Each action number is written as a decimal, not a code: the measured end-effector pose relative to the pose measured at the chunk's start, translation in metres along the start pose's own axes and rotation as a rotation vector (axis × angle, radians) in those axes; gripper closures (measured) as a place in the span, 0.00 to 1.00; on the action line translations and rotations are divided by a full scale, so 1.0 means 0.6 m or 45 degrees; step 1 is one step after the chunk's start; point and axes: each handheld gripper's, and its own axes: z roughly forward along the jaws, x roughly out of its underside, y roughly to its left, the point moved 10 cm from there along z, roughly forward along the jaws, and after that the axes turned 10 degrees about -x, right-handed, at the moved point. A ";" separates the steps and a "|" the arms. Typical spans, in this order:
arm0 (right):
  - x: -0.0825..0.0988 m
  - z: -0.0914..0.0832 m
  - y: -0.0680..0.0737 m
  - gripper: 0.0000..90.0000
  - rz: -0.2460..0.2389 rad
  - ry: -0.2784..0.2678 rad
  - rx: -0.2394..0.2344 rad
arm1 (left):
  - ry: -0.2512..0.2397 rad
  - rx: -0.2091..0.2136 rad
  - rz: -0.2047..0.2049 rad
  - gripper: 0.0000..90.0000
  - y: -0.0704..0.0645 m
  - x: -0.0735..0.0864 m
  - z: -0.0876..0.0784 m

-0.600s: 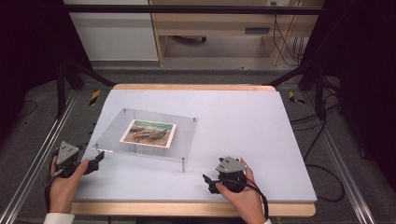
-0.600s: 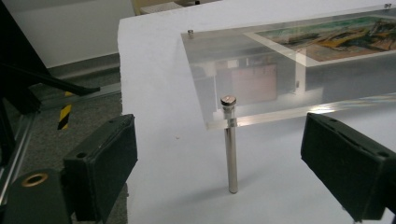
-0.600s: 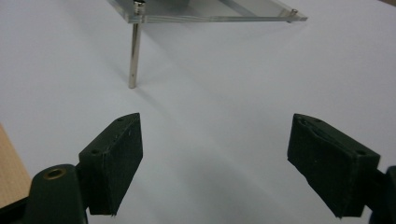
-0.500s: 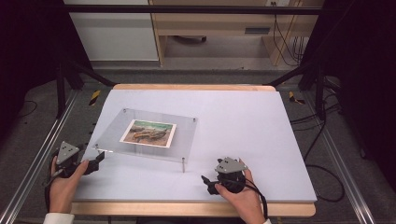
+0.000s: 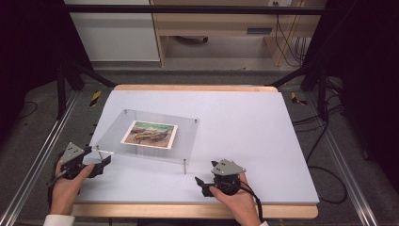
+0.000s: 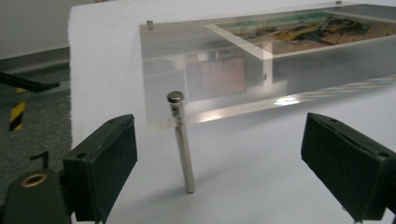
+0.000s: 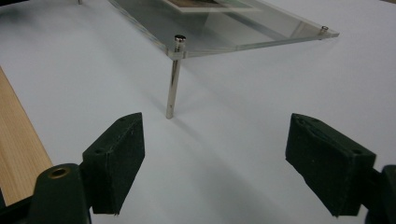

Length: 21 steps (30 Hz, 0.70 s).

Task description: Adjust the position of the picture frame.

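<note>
The left gripper (image 5: 104, 161) is at the near left corner of the clear plate (image 5: 113, 136), and it is the closer of the two. Its jaws are spread wide with nothing held. In the left gripper view, the thin metal leg (image 6: 181, 142) at that corner stands straight up just ahead of the jaws, a bit toward the left pad (image 6: 105, 163), and no pad touches it. So the next move looks like a short push forward, up to the plate's edge or the leg. The clear plate sits flat on the white table (image 5: 244, 122), held up on little metal legs at its corners. It is see-through, and a small picture (image 5: 149, 133) in brown, yellow and green lies in its middle. Its long side runs left to right across the table. The right gripper (image 5: 199, 182) rests near the front edge of the table, a little way from the plate's near right leg (image 5: 184, 166). Its jaws are spread wide too and hold nothing. It points left, toward that leg.
</note>
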 end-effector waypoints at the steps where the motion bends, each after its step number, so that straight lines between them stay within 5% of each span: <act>1: 0.000 0.000 0.000 0.22 0.000 0.000 0.000 | 0.000 0.000 0.000 0.11 0.000 0.000 0.000; 9: -0.015 0.027 0.021 0.27 0.026 -0.026 -0.074 | 0.005 0.015 -0.049 0.14 -0.003 0.002 0.005; 16: -0.009 0.062 0.021 0.52 0.034 0.034 -0.100 | 0.009 -0.017 -0.032 0.21 -0.004 0.001 0.009; 21: -0.018 0.080 0.021 0.61 0.050 0.016 -0.109 | 0.015 -0.031 -0.050 0.28 0.002 0.004 0.010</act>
